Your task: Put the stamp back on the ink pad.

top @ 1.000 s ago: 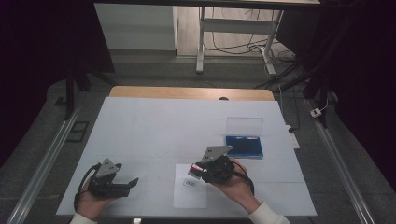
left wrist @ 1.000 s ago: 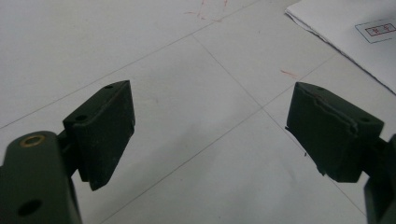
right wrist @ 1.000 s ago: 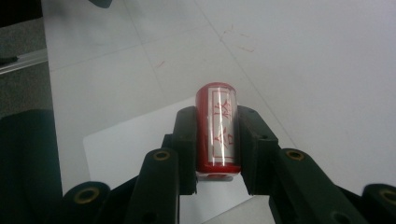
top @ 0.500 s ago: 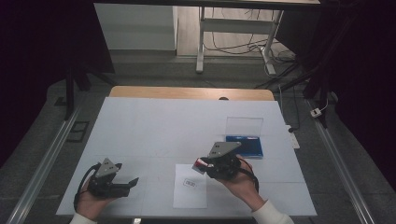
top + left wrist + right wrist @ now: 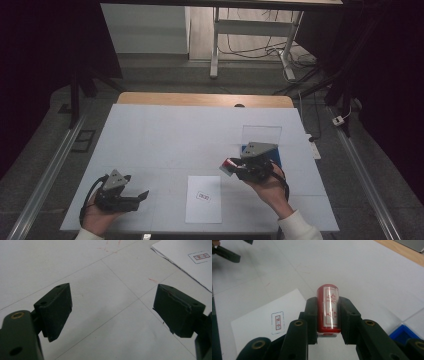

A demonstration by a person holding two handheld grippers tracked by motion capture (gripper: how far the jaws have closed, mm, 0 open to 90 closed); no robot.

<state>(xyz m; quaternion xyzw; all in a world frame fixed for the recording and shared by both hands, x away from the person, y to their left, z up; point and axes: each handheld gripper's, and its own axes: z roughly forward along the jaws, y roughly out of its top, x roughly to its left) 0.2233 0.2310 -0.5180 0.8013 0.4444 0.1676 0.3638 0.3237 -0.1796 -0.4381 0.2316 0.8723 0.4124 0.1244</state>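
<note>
While the right gripper (image 5: 231,168) is clamping the red stamp (image 5: 329,308) above the table (image 5: 165,135), at two o'clock of the stamped paper (image 5: 203,199), the left gripper (image 5: 141,197) is resting with its jaws spread wide, empty, at nine o'clock.

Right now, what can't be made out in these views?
- Stamp: its base is hidden between the right gripper fingers.
- Printed mark on the paper: too small to read in the high view.
- Blue tray: cut off by the fingers and the frame edge.
</note>
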